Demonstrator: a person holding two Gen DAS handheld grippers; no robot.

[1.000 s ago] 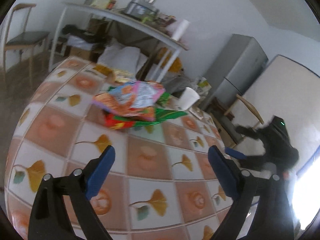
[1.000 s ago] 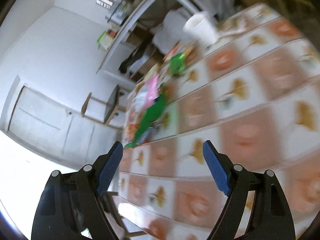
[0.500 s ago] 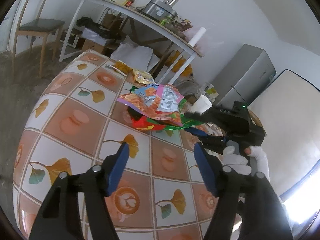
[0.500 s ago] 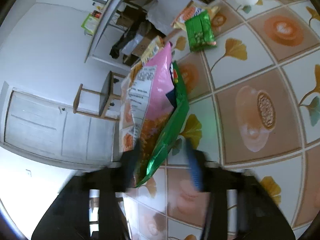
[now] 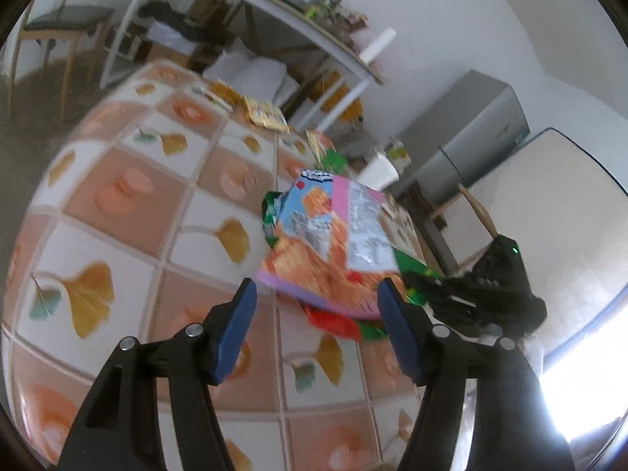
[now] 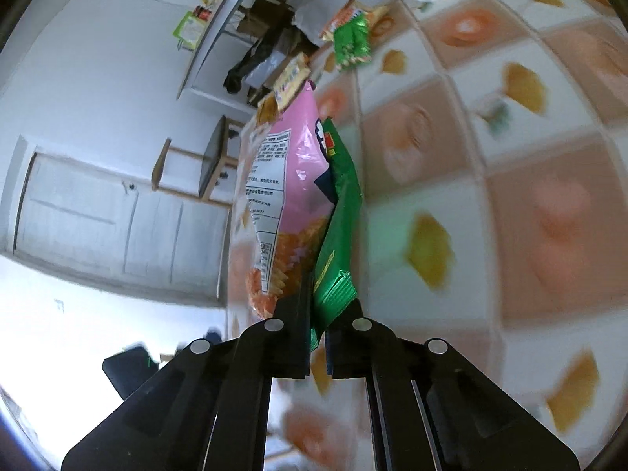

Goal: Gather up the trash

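our right gripper [image 6: 316,337] has just pinched shut on the edge of a green foil snack bag [image 6: 337,235], with a pink and orange crinkled chip bag [image 6: 282,180] stacked against it, both lifted over the tiled tablecloth with ginkgo leaves [image 6: 510,204]. our left gripper [image 5: 316,314] hangs partly open, nothing between its blue pads, just before that pile.

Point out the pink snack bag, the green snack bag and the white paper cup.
pink snack bag [image 6: 292,165]: right wrist view, on its printed back panel.
green snack bag [image 6: 339,212]: right wrist view, on its side, above the clamped end.
white paper cup [image 5: 380,171]: left wrist view, on its side wall.
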